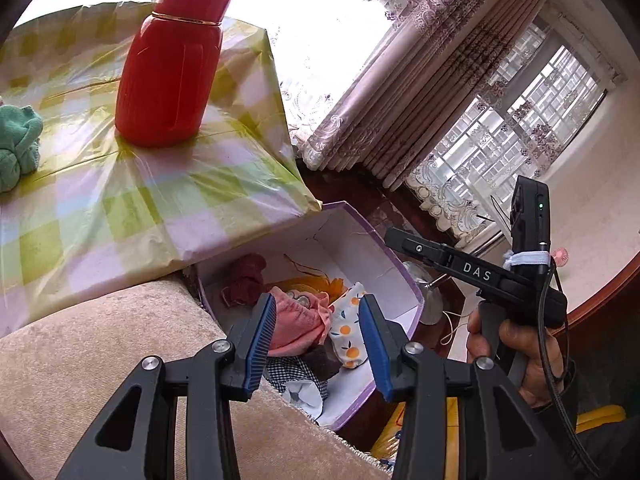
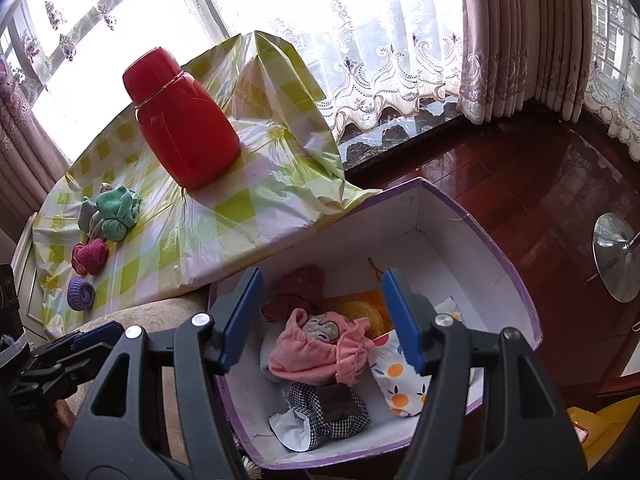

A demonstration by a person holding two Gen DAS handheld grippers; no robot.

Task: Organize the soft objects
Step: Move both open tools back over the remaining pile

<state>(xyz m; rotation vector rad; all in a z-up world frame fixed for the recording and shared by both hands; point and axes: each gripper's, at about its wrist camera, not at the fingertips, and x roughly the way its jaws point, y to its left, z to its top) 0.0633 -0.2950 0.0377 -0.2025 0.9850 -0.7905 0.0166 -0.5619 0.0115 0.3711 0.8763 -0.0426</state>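
Note:
A white box with a purple rim point(image 2: 516, 280) sits on the floor beside the table; it also shows in the left wrist view point(image 1: 400, 280). In it lie a pink doll point(image 2: 316, 352), a dark red sock point(image 2: 300, 288), a fruit-print cloth point(image 2: 396, 376) and a checked cloth point(image 2: 320, 404). My right gripper point(image 2: 320, 320) is open and empty above the box. My left gripper point(image 1: 316, 340) is open and empty, above the box's near edge. On the table lie rolled socks: green point(image 2: 118, 212), magenta point(image 2: 90, 256) and purple point(image 2: 80, 292). The green one shows in the left wrist view point(image 1: 18, 148).
A red flask point(image 2: 184, 120) stands on the green-checked tablecloth point(image 2: 240, 208). A beige cushion point(image 1: 100, 360) lies under the left gripper. Dark wooden floor, a metal stand base point(image 2: 616, 256) and curtains are to the right. Something yellow point(image 2: 592, 428) lies by the box.

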